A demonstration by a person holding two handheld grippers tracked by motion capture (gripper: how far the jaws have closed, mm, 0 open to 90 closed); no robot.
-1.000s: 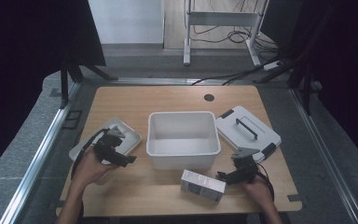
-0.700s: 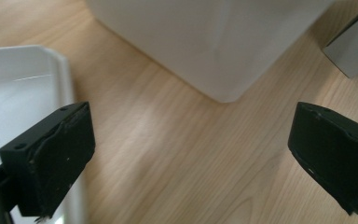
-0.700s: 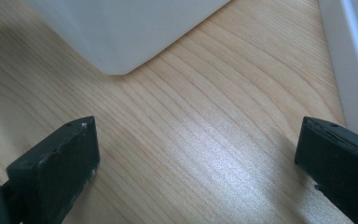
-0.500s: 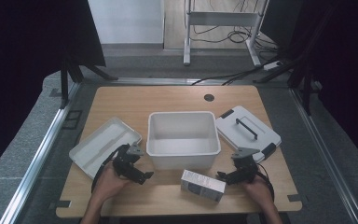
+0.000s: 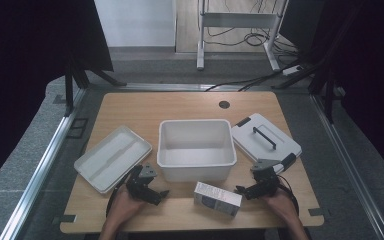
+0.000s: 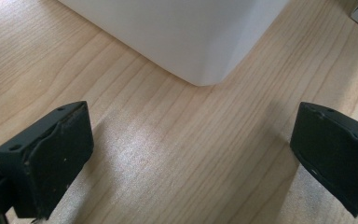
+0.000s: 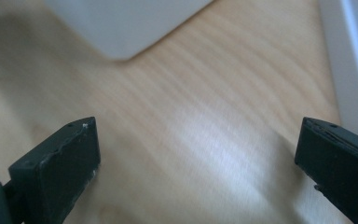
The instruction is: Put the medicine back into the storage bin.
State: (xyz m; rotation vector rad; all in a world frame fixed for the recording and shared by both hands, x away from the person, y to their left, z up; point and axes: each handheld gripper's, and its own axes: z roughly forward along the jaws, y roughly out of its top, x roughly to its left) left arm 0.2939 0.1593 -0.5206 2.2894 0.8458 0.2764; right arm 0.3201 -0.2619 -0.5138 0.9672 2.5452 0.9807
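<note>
At six o'clock on the worktop point(image 5: 180, 107), the box point(image 5: 217, 198) lies between both grippers, fingers apart, holding nothing. It looks light, stiff cardboard; I'd pinch its long sides.

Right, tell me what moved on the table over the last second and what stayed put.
The left hand-held gripper came off the shallow tray and swung toward the person and rightward, ending in front of the white bin, its jaws wide open over bare wood. It took hold of nothing. The right hand-held gripper stayed beside the small box, open. The tray, bin, box and lid did not move.
</note>
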